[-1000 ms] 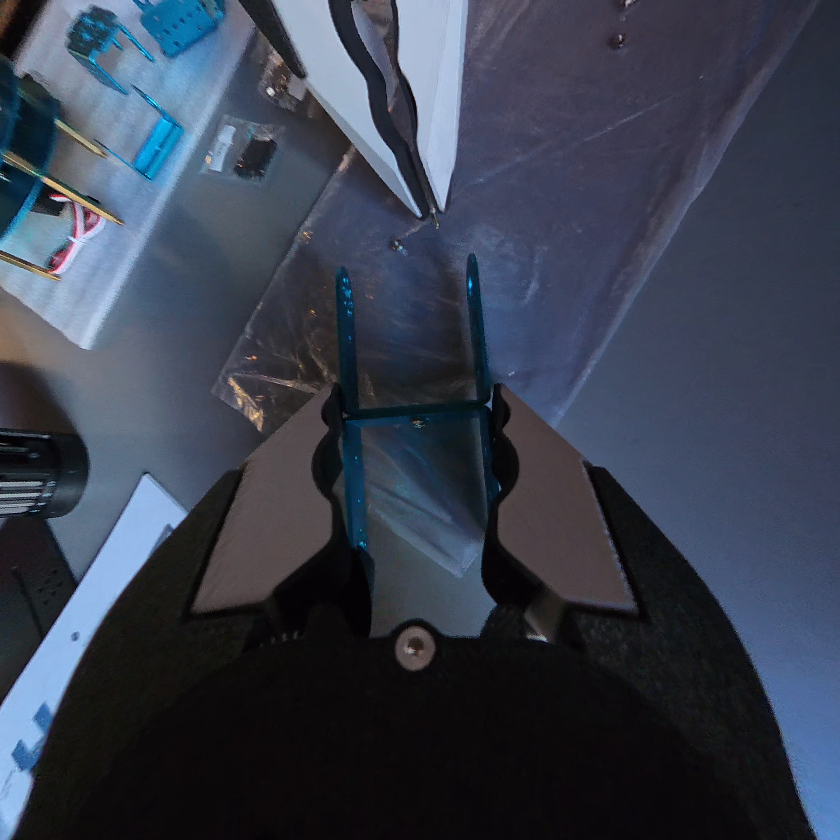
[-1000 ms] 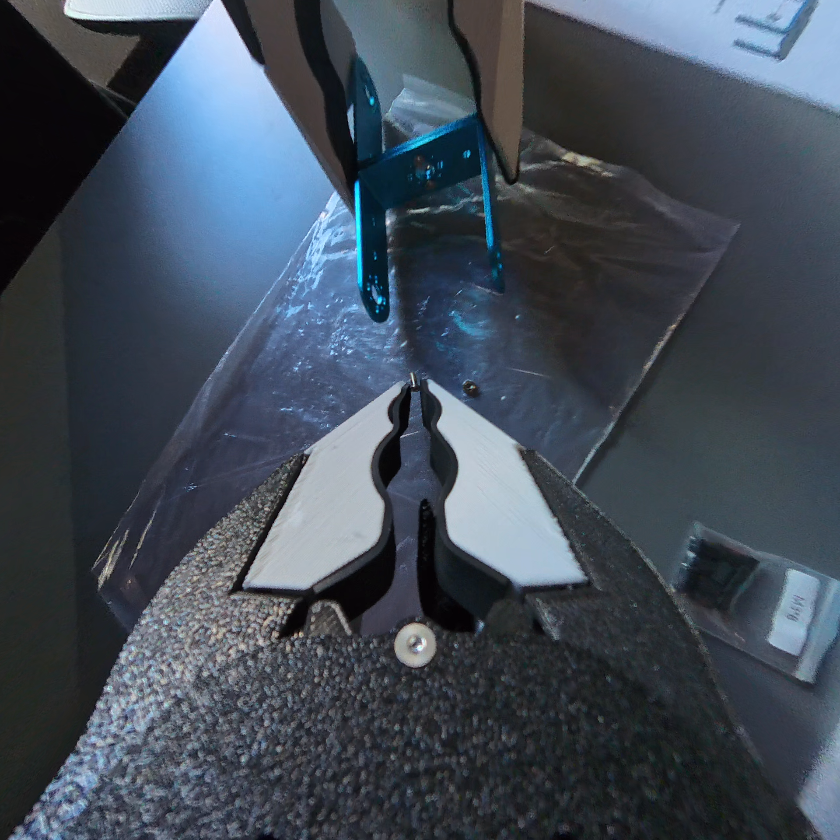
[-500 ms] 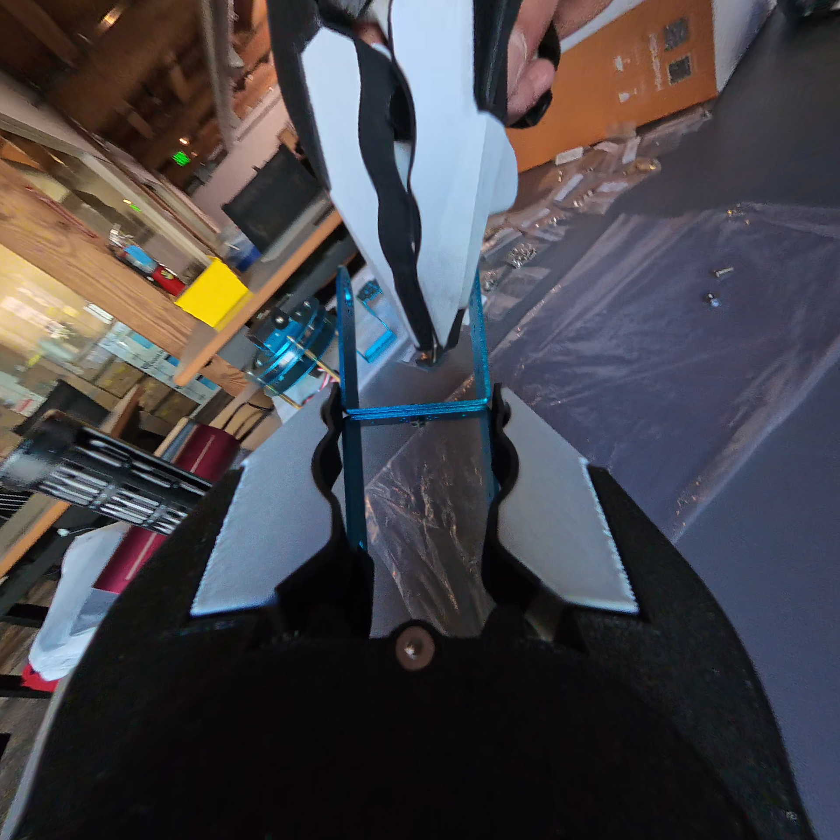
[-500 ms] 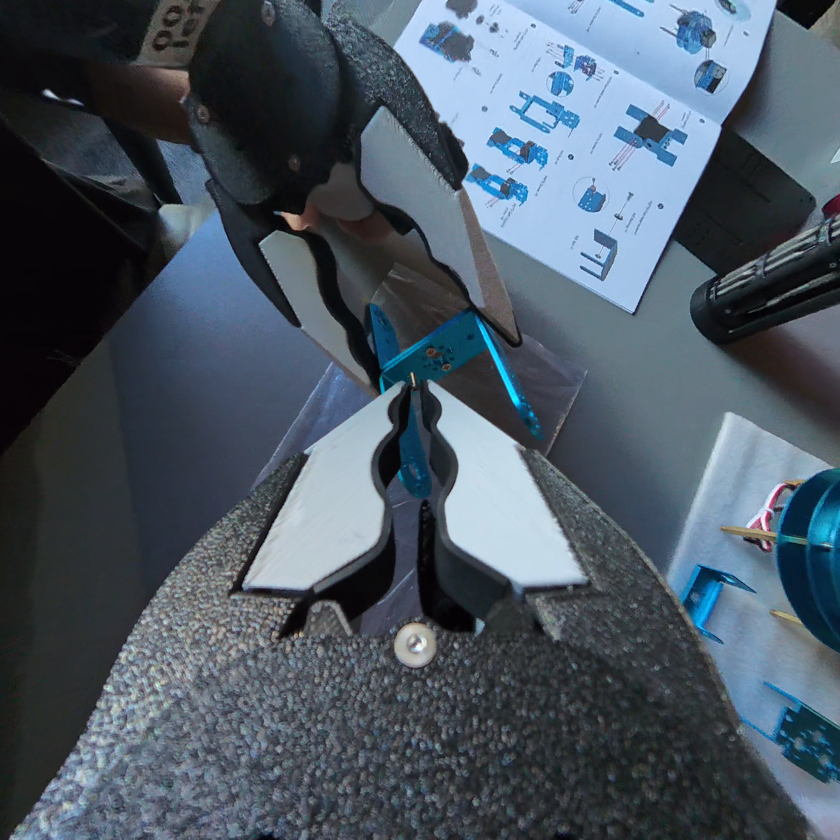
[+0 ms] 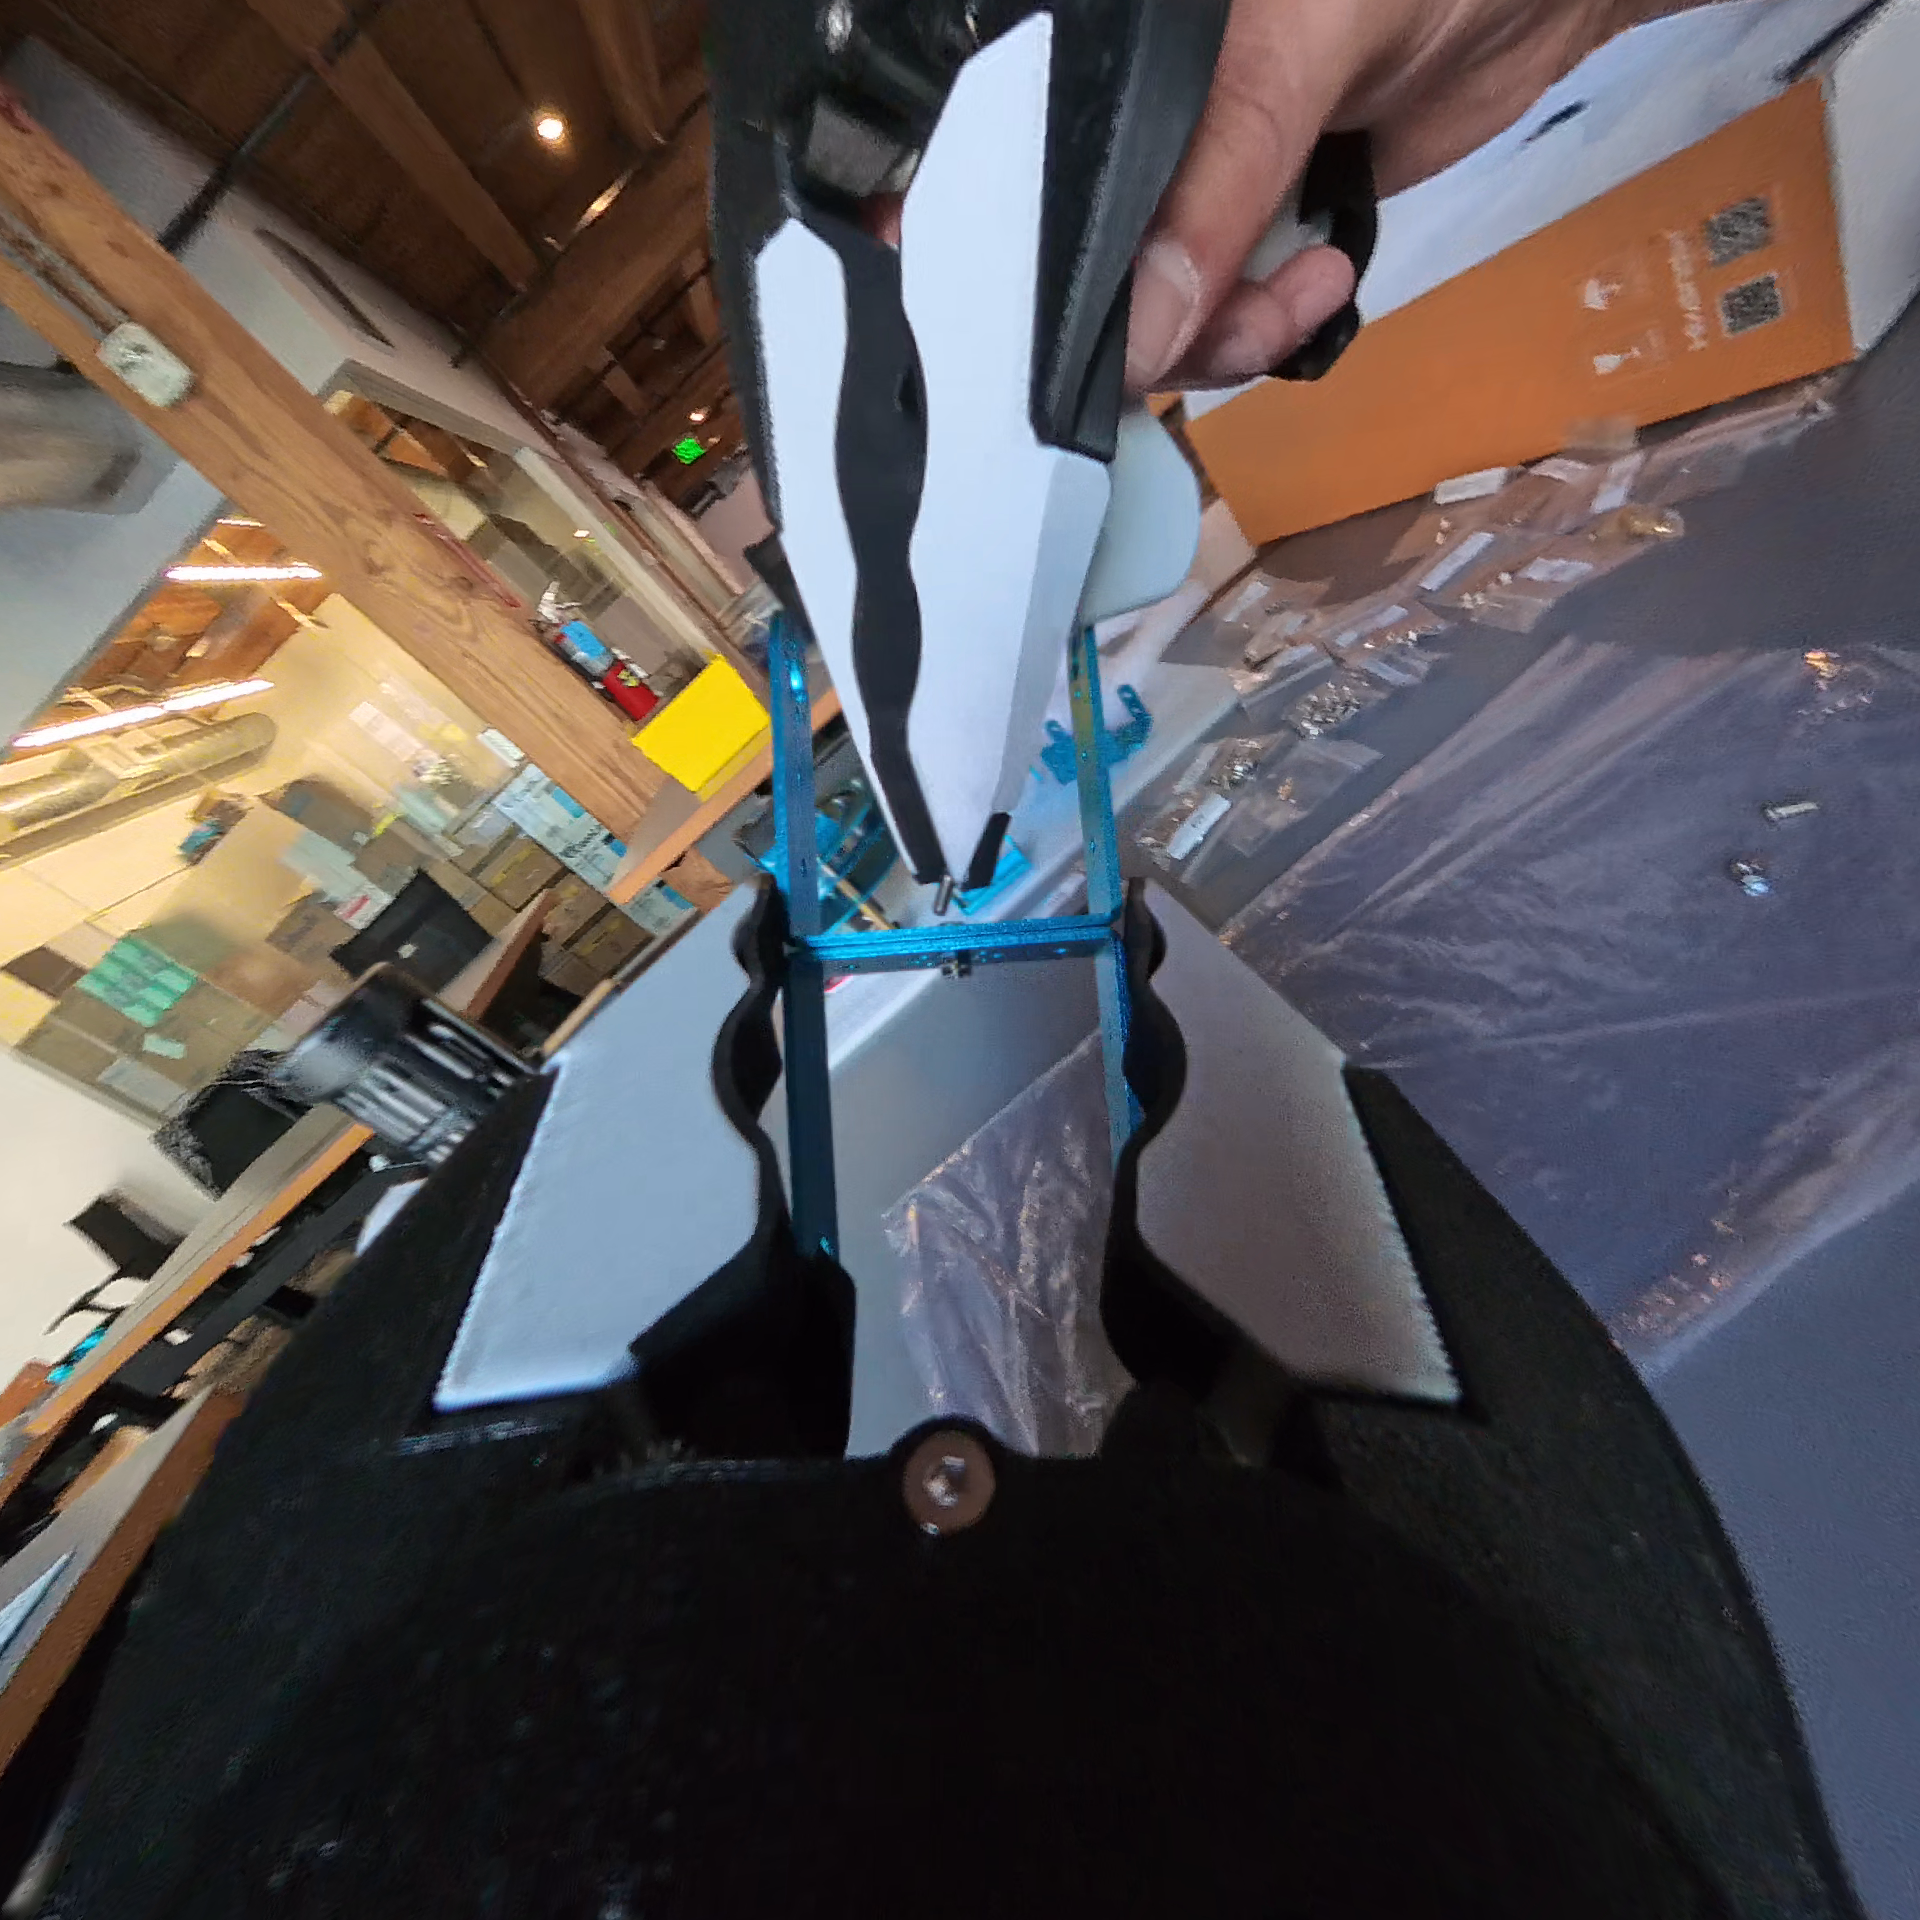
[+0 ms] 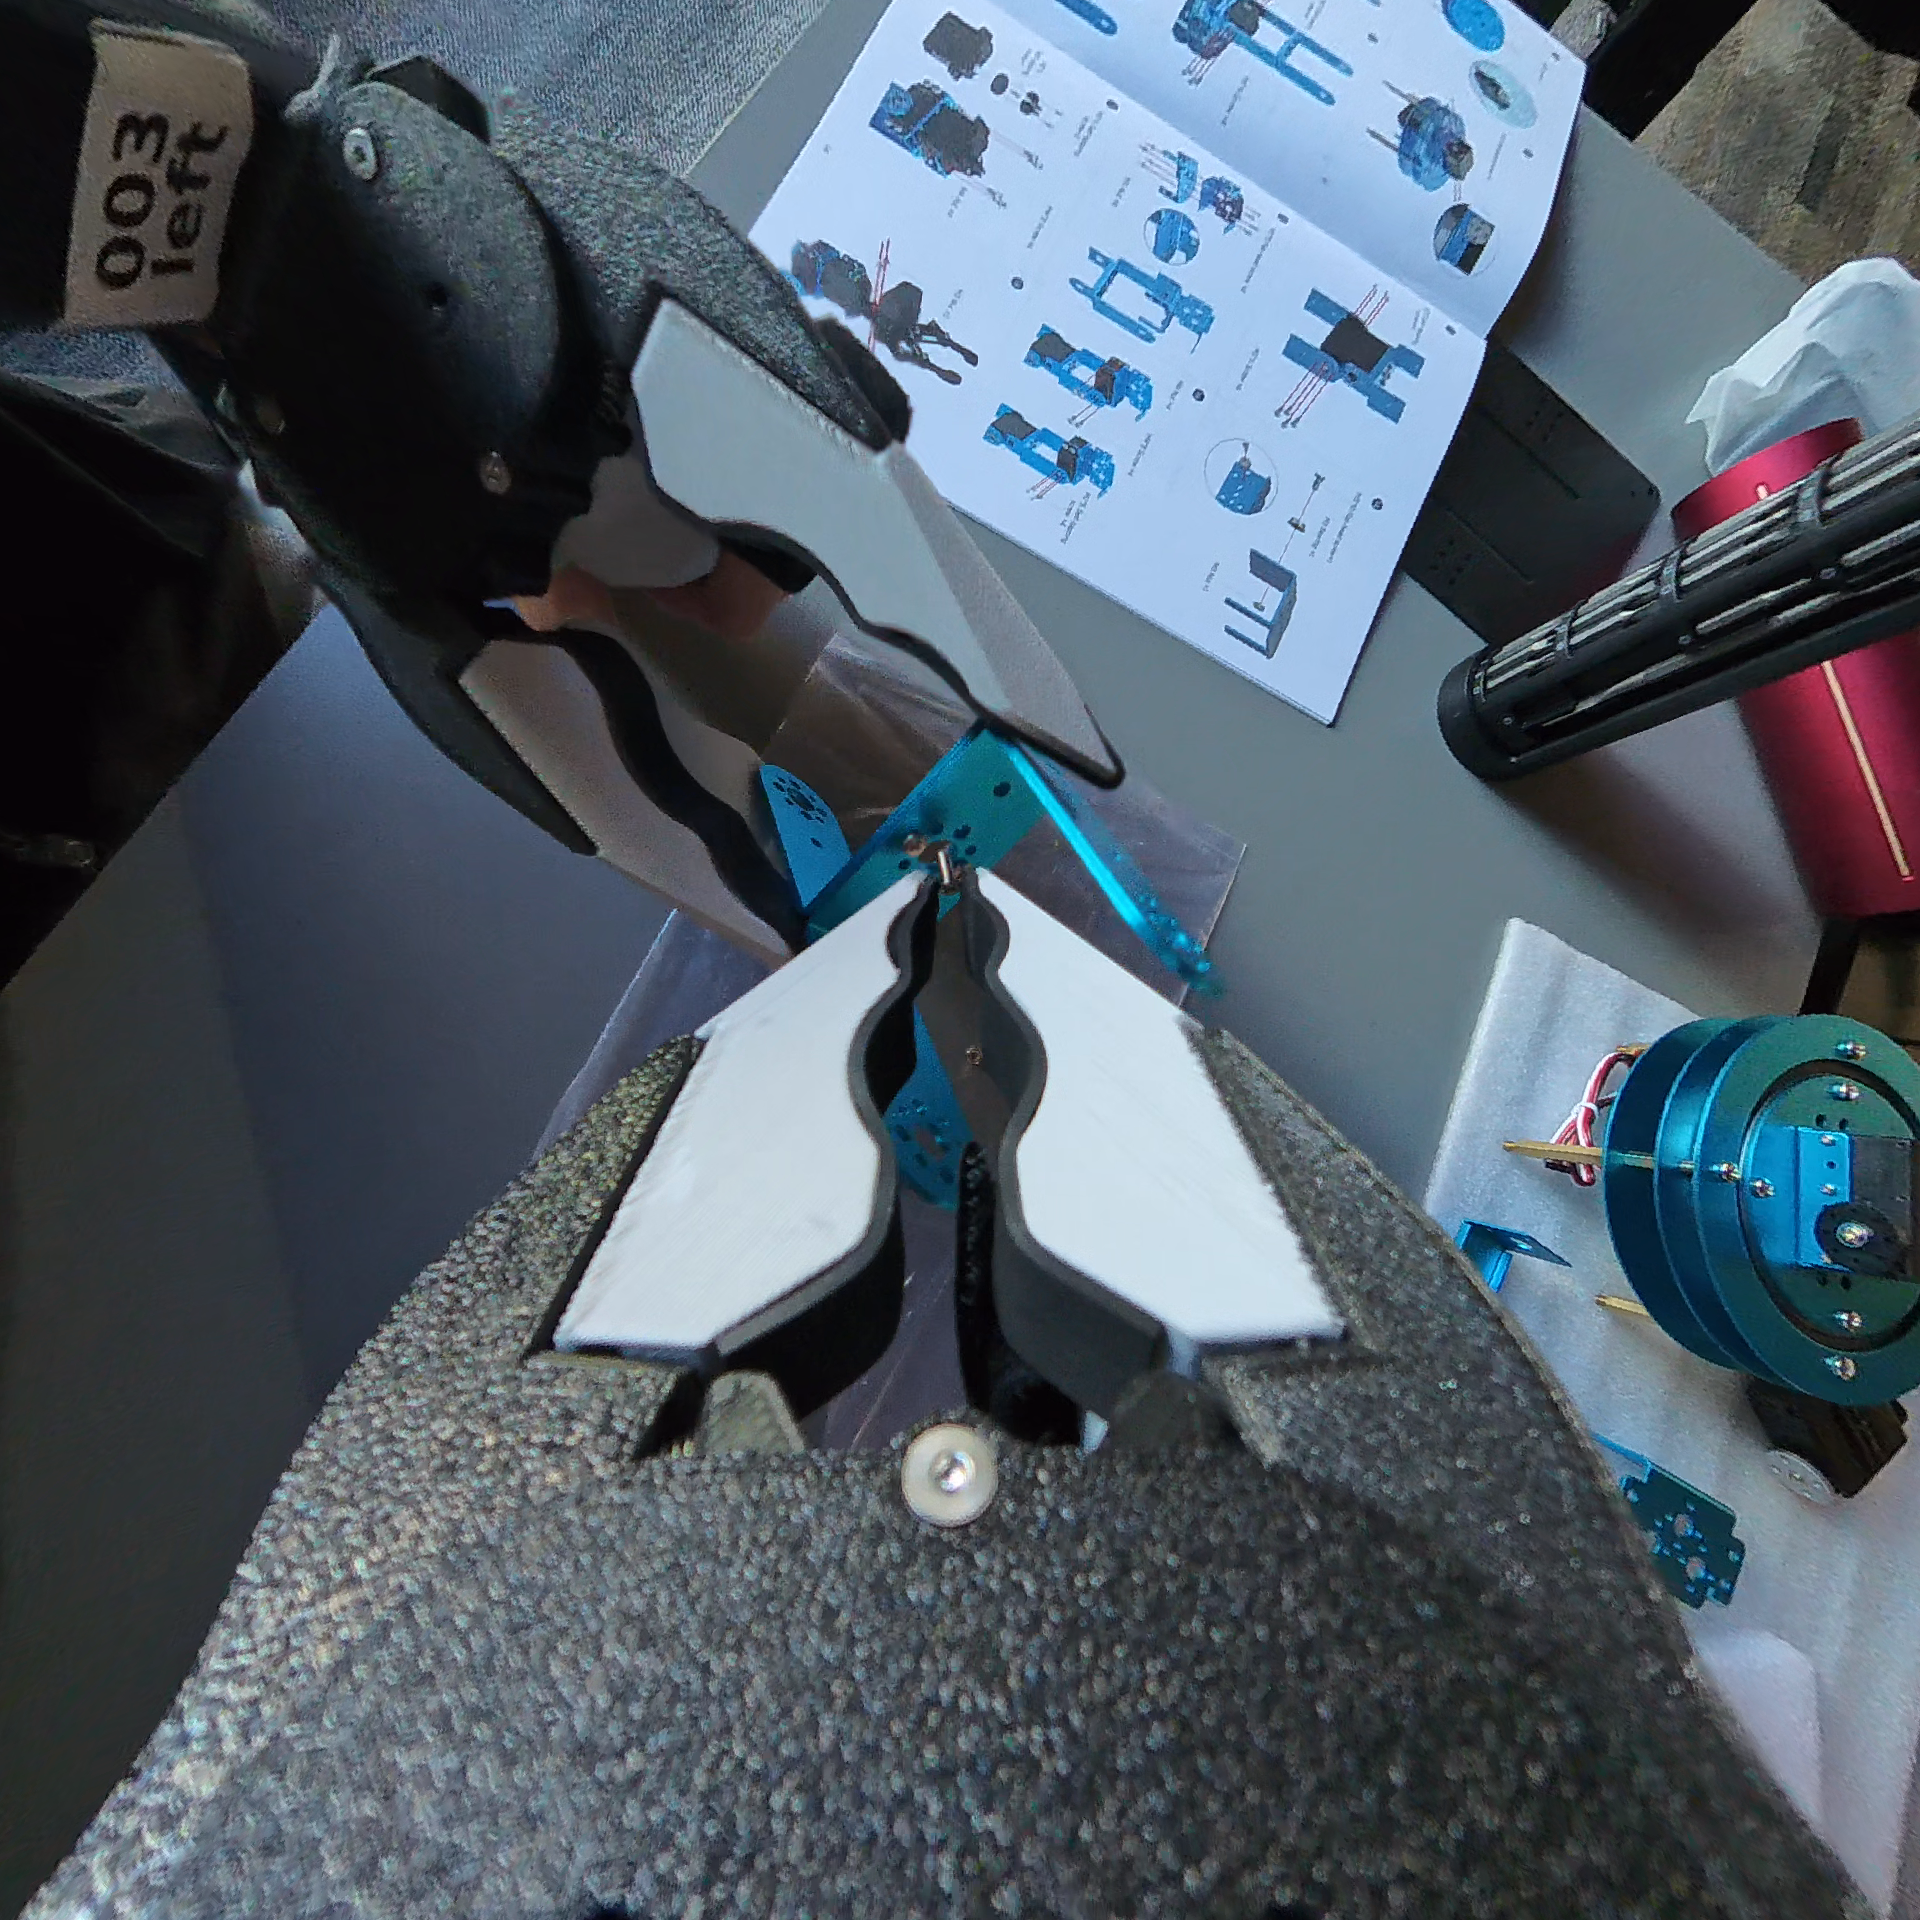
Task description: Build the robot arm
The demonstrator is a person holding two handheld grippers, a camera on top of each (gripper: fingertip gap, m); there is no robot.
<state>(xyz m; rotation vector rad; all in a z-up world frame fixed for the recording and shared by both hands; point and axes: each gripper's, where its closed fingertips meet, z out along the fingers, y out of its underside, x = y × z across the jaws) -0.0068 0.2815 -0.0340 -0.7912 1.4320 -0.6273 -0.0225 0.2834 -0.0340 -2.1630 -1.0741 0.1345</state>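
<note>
My left gripper (image 5: 951,914) is shut on a blue U-shaped metal bracket (image 5: 956,948), gripping its two side arms so the cross plate spans the fingertips. My right gripper (image 6: 940,883) is shut on a small silver screw (image 6: 943,862). It holds the screw's end against the holes in the bracket's cross plate (image 6: 971,805). In the left wrist view the right gripper (image 5: 956,878) comes down from above between the bracket's arms, with the screw (image 5: 943,896) just above the plate. A hand (image 5: 1247,208) holds it. The left gripper's upper finger (image 6: 831,488) shows in the right wrist view.
An open instruction booklet (image 6: 1195,260), a black bit holder (image 6: 1683,644) and a red cylinder (image 6: 1829,665) lie behind. A blue round base (image 6: 1766,1195) and small blue brackets (image 6: 1683,1558) sit on white foam. A clear plastic sheet (image 5: 1558,987) holds loose screws (image 5: 1751,883). An orange box (image 5: 1507,343) stands beyond. My left and right fingertips are right by each other.
Both grippers rose from low over the plastic sheet and tilted. The right gripper brought the screw up to the bracket's cross plate. The left gripper's hold is unchanged.
</note>
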